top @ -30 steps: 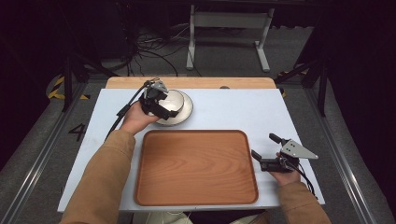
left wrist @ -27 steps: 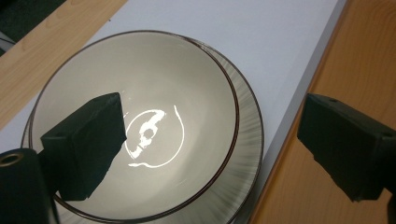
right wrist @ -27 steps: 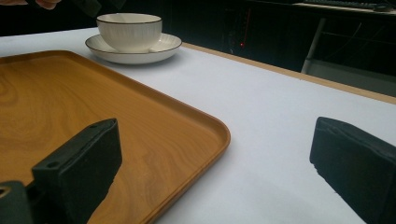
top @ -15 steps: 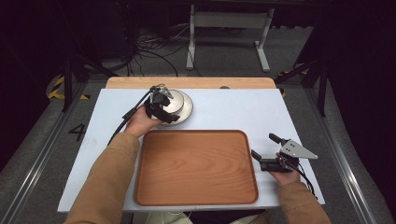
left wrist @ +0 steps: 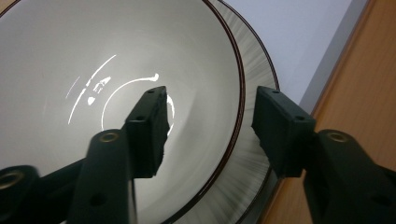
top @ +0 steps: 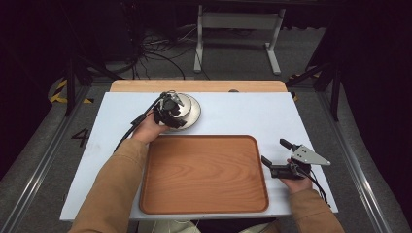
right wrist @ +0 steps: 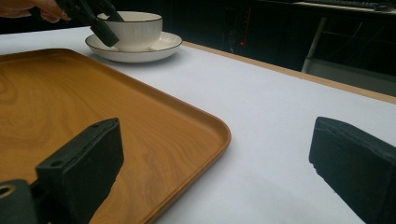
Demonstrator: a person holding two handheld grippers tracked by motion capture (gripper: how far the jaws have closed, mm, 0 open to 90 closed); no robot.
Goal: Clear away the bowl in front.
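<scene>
A white bowl [top: 188, 106] with a dark rim stands on a matching plate [top: 197, 115] at the back left of the white table. My left gripper [top: 174, 114] hangs over the bowl's near side. In the left gripper view the jaws straddle the bowl's [left wrist: 93, 56] rim, one inside and one outside above the plate [left wrist: 256, 79]. The left gripper [left wrist: 210, 100] has just been closing, and both pads still stand off the wall. My right gripper [top: 275, 152] rests open and holds nothing, just right of the wooden tray [top: 204, 174].
The right gripper view looks across the tray [right wrist: 70, 102] toward the bowl [right wrist: 137, 30] and the left gripper [right wrist: 100, 25]. A wooden strip [top: 194, 86] edges the table's far side. Bare white tabletop [top: 252, 114] lies behind the tray.
My left gripper has sunk a little onto the bowl's rim and its jaws have narrowed around it. The right gripper has stayed where it was.
</scene>
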